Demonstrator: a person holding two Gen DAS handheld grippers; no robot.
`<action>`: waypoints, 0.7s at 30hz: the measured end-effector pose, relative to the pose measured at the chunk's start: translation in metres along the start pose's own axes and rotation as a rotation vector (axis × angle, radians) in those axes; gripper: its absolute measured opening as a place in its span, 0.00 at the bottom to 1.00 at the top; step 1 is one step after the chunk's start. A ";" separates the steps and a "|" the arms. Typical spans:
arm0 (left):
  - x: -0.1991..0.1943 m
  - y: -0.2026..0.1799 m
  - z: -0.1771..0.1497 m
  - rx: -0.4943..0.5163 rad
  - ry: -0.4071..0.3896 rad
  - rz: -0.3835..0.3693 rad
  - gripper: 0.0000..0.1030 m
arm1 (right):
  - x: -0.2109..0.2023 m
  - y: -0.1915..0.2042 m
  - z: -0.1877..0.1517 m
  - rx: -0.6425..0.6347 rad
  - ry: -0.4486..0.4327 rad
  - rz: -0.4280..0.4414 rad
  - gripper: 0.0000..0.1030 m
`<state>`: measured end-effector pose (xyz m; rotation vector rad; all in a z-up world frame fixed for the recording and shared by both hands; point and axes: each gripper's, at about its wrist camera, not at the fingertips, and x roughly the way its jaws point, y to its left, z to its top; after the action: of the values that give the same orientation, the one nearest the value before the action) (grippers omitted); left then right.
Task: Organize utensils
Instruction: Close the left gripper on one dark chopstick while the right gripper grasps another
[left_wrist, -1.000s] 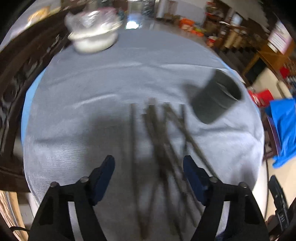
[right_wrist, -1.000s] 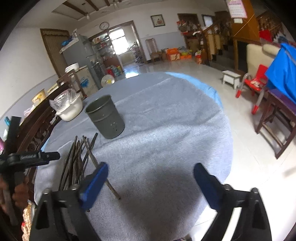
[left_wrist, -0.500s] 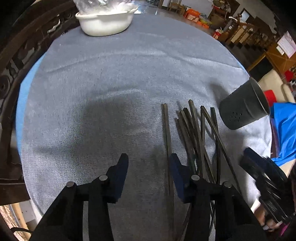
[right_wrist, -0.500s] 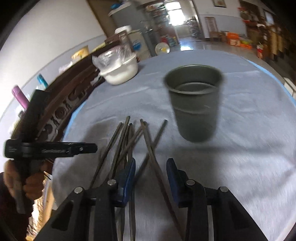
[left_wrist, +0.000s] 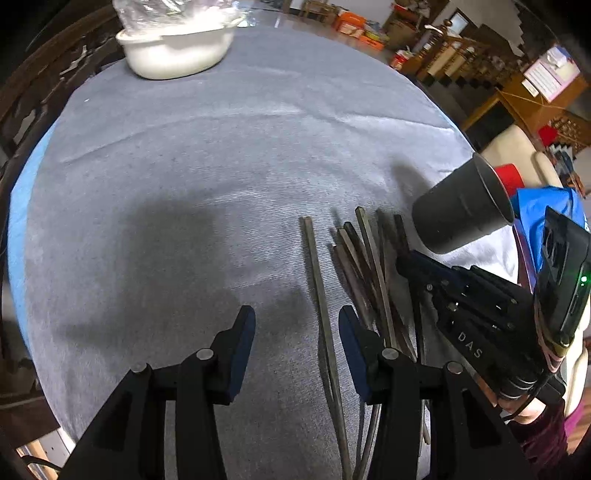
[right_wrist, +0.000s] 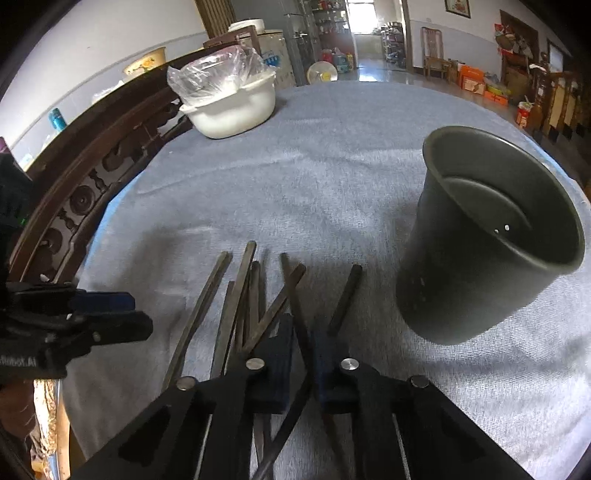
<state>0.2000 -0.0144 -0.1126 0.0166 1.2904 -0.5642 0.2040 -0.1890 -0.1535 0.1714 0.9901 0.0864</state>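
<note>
Several dark chopsticks (left_wrist: 364, 273) lie in a loose pile on the grey tablecloth; the pile also shows in the right wrist view (right_wrist: 240, 295). A dark grey cup (left_wrist: 461, 210) stands right of the pile, open and perforated in the right wrist view (right_wrist: 491, 240). My left gripper (left_wrist: 297, 332) is open, its jaws astride the leftmost chopstick (left_wrist: 319, 291) low over the cloth. My right gripper (right_wrist: 301, 350) has narrowed around one chopstick (right_wrist: 295, 295) in the pile; it shows from the side in the left wrist view (left_wrist: 410, 264).
A white bowl (left_wrist: 177, 48) covered in plastic stands at the far edge, also in the right wrist view (right_wrist: 232, 107). A carved dark wooden chair back (right_wrist: 85, 184) rims the table's left side. The round table's edge (left_wrist: 18, 206) drops off left.
Both grippers have moved down and in onto the chopstick pile. The right gripper has closed from wide open to a narrow gap around a chopstick. The left gripper has narrowed too.
</note>
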 end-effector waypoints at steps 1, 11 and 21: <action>0.003 -0.001 0.002 0.010 0.006 -0.006 0.47 | -0.002 0.000 0.001 0.005 -0.012 -0.006 0.07; 0.039 -0.007 0.026 0.010 0.063 -0.001 0.43 | -0.061 -0.019 -0.009 0.093 -0.123 0.042 0.07; 0.063 -0.008 0.059 -0.033 0.089 0.047 0.13 | -0.128 -0.039 -0.010 0.113 -0.277 0.112 0.07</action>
<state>0.2598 -0.0641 -0.1498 0.0451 1.3827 -0.5068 0.1256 -0.2459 -0.0604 0.3340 0.7093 0.1063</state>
